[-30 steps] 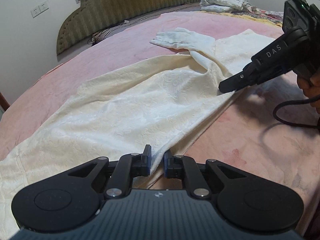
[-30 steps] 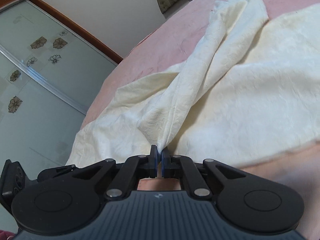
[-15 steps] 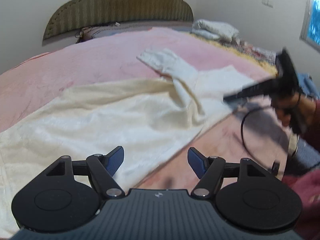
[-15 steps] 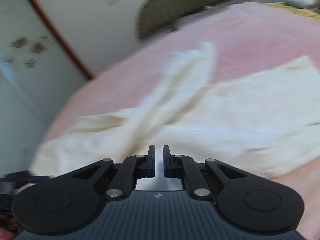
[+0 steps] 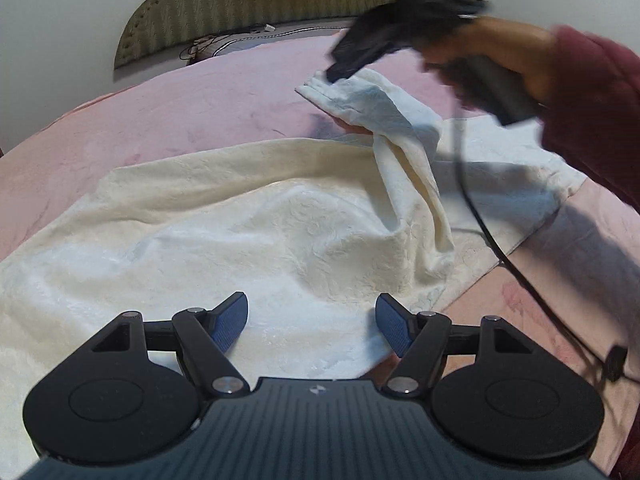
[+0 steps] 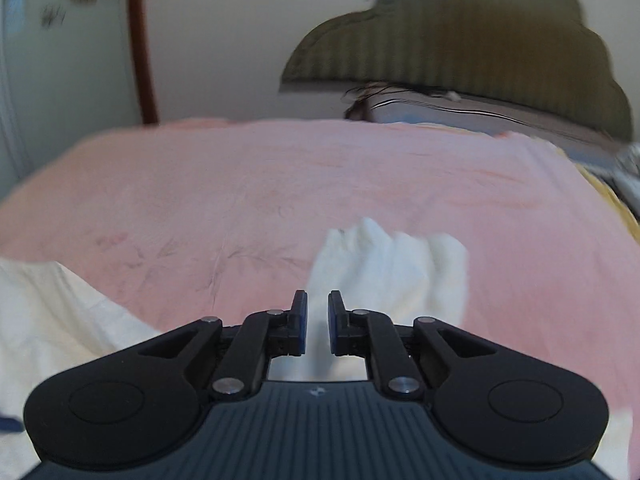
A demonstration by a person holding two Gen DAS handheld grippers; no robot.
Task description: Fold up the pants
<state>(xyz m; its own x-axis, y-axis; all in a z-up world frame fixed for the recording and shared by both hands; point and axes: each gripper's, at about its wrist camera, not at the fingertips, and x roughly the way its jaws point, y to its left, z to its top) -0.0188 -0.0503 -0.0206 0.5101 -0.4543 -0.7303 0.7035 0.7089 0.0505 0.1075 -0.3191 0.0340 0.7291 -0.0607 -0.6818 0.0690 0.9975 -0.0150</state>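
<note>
Cream pants [image 5: 248, 240] lie spread out on a big bed with a pink blanket [image 5: 200, 108]. Most of the cloth lies flat on the near side of the bed. One narrow part of the pants [image 5: 400, 128] is twisted and runs away toward the far side of the bed, and its end lies on the pink blanket.

The left gripper [image 5: 312, 320] sits low over the flat part of the pants. Its jaws are wide apart. Nothing is between them; the cloth just lies below.

The right gripper [image 6: 318, 324] is over by the end of that narrow part. Its jaws are opening a little, with only a small gap between the blue pads [image 6: 300, 322]. White cloth shows in that gap, behind the pads, but the pads do not press on it. This picture is blurry.

In the left view, a hand [image 5: 508, 56] in a dark red sleeve [image 5: 592, 112] holds the right gripper above the cloth end, and a black cable [image 5: 492, 248] hangs down from it. A green headboard [image 5: 256, 4] stands at the far wall.
</note>
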